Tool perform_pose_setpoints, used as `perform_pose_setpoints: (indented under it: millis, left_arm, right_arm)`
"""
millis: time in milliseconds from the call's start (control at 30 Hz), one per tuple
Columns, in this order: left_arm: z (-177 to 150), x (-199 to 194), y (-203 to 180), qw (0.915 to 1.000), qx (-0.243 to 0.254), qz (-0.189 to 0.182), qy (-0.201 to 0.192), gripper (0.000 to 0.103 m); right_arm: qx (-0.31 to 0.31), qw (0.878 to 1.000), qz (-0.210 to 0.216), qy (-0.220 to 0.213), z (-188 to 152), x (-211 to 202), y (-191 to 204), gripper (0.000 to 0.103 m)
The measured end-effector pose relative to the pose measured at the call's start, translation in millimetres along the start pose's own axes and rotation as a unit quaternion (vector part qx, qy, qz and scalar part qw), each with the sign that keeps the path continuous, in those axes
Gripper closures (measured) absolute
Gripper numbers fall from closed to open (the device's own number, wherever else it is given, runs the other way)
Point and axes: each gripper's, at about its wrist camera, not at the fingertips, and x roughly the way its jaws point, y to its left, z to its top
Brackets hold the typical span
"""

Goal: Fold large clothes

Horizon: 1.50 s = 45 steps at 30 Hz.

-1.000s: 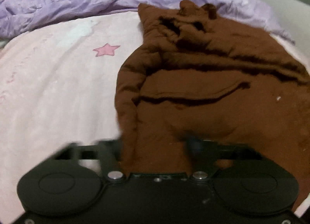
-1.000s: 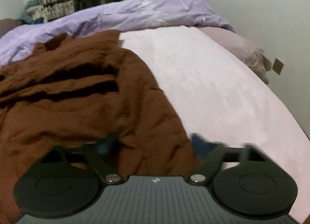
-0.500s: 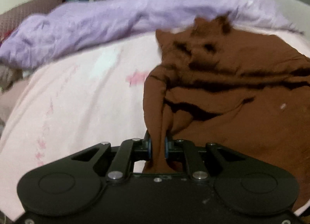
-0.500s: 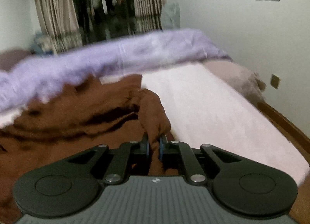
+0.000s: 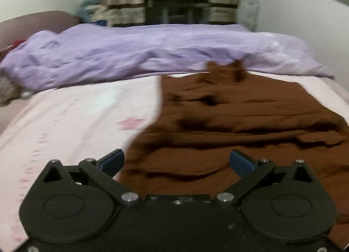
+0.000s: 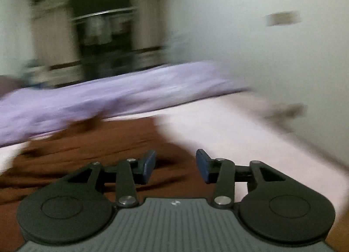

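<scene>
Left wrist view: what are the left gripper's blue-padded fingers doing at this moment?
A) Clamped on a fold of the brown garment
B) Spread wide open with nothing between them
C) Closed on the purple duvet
B: the left gripper has its fingers spread apart over the brown garment, pinching no cloth.

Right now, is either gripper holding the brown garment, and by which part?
Nothing is held: left gripper and right gripper are open above the brown garment.

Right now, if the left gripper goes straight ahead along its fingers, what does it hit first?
Most likely the brown garment: the left gripper is open and the cloth fills the gap between its fingers and lies ahead on the pink sheet. Beyond it sits the purple duvet. Height above the cloth is unclear.
</scene>
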Motion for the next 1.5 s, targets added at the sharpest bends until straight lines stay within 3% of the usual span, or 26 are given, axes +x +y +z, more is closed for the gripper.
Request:
perform_pose_setpoints:
  millis: [100, 167, 200, 300, 500, 633, 700, 867, 1000, 1033, 1067, 1133, 1300, 1400, 1500]
  left_arm:
    - [-9, 30, -40, 0.9995, 0.012, -0.019, 0.020, 0.000]
    - [-17, 48, -54, 0.9985, 0.014, -0.020, 0.050, 0.001]
    - [-21, 57, -60, 0.9975, 0.020, -0.002, 0.067, 0.001]
    - [-36, 75, -65, 0.9927, 0.055, 0.033, 0.102, 0.000]
    - [-40, 75, -52, 0.9937, 0.043, 0.020, 0.102, 0.000]
    - [-39, 73, -42, 0.9935, 0.041, 0.024, 0.104, 0.000]
    - [-38, 73, -37, 0.9938, 0.036, 0.029, 0.101, 0.000]
    - [-44, 60, -9, 0.9908, 0.042, 0.083, 0.099, 0.000]
    - [-53, 50, 19, 0.9883, 0.036, 0.105, 0.105, 0.000]
    - [-56, 43, 24, 0.9878, 0.040, 0.110, 0.102, 0.000]
    - [-60, 40, 28, 0.9876, 0.044, 0.112, 0.102, 0.000]
    - [-67, 34, 42, 0.9892, 0.028, 0.104, 0.100, 0.000]
    - [-67, 27, 58, 0.9910, -0.022, 0.079, 0.106, 0.000]
    - [-60, 6, 44, 0.9947, -0.012, 0.049, 0.090, 0.000]
    - [-52, -12, 24, 0.9962, -0.002, 0.046, 0.073, 0.000]
  right_arm:
    - [-0.018, 0.993, 0.090, 0.076, -18, 32, 50, 0.055]
    - [-0.037, 0.986, 0.114, 0.115, -36, 48, 74, 0.075]
    - [-0.042, 0.984, 0.110, 0.130, -42, 53, 79, 0.083]
    - [-0.045, 0.984, 0.096, 0.142, -59, 57, 74, 0.084]
    - [-0.044, 0.986, 0.066, 0.147, -53, 53, 50, 0.087]
    - [-0.019, 0.983, 0.093, 0.160, -54, 51, 32, 0.103]
    - [-0.004, 0.983, 0.086, 0.163, -49, 51, 20, 0.103]
    - [-0.014, 0.989, -0.020, 0.144, -44, 44, -10, 0.102]
    - [0.024, 0.990, -0.034, 0.133, -43, 32, -46, 0.102]
    - [0.017, 0.990, -0.059, 0.126, -42, 27, -48, 0.098]
    - [0.000, 0.989, -0.093, 0.118, -43, 23, -49, 0.080]
    - [-0.037, 0.980, -0.157, 0.113, -48, 22, -53, 0.070]
    - [-0.002, 0.985, -0.147, 0.094, -45, 7, -61, 0.070]
    - [-0.016, 0.987, -0.152, 0.049, -36, -14, -45, 0.052]
    - [-0.002, 0.995, -0.087, 0.037, -29, -29, -25, 0.049]
